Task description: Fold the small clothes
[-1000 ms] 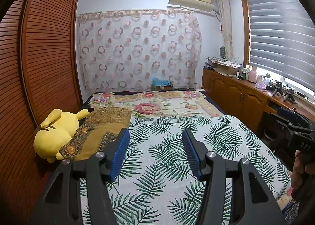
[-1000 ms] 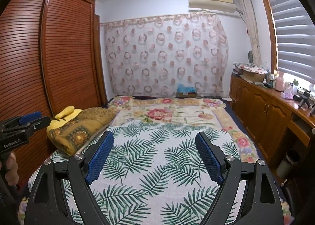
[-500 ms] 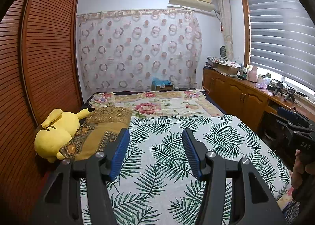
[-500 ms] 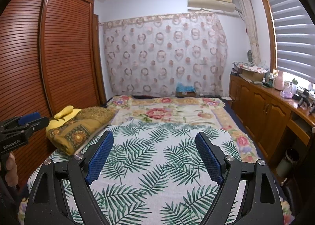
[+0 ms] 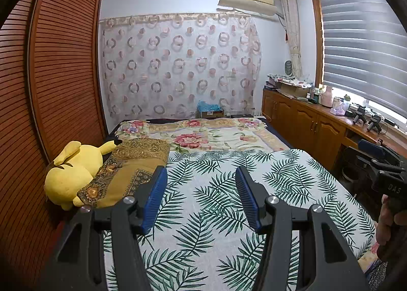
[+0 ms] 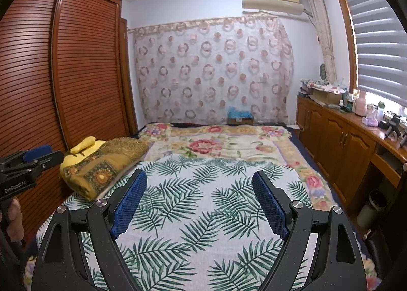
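Note:
A bed fills both views, its near half covered by a white sheet with green palm leaves (image 5: 216,189) (image 6: 203,202). I see no small garment on it. My left gripper (image 5: 201,176) hovers above the sheet, jaws apart, nothing between its blue pads. My right gripper (image 6: 199,179) stands wider open over the same sheet, also empty. Each gripper shows at the edge of the other's view, held by a hand: the right gripper (image 5: 381,166) at far right, the left gripper (image 6: 28,163) at far left.
A yellow plush toy (image 5: 71,174) and a folded gold patterned blanket (image 5: 127,168) (image 6: 106,163) lie at the bed's left edge by a slatted wooden wardrobe (image 5: 51,74). A floral cover (image 5: 203,135) spreads beyond. Wooden cabinets (image 6: 343,143) with clutter line the right wall.

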A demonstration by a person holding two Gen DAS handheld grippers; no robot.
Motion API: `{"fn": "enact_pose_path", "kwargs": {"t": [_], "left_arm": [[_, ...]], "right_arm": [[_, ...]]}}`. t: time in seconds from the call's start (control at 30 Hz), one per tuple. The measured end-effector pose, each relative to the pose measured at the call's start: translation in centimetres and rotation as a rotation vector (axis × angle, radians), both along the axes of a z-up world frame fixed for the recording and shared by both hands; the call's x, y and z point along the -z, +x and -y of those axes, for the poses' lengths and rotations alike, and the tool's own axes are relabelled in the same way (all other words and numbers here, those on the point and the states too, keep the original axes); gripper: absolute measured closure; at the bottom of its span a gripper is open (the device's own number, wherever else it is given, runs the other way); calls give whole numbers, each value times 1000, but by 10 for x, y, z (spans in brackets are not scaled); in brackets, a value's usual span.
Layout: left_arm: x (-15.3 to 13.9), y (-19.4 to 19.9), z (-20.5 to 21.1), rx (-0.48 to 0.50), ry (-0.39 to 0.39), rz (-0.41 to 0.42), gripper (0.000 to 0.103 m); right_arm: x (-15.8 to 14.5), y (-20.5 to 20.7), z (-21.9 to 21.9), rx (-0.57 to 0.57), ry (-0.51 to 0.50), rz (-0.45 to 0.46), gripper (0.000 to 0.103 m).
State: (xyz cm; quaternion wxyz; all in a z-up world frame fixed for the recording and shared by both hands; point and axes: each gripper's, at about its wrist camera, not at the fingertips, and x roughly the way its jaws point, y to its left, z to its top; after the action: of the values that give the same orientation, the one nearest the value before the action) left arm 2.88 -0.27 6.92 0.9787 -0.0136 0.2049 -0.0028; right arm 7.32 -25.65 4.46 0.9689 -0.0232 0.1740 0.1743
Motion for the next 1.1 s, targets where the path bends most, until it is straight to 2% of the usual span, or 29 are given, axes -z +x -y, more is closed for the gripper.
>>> {"fn": "enact_pose_path", "kwargs": {"t": [1.1], "left_arm": [[1, 0, -1, 1, -1, 0, 48]], "right_arm": [[0, -2, 3, 0, 1, -1, 16]]}}
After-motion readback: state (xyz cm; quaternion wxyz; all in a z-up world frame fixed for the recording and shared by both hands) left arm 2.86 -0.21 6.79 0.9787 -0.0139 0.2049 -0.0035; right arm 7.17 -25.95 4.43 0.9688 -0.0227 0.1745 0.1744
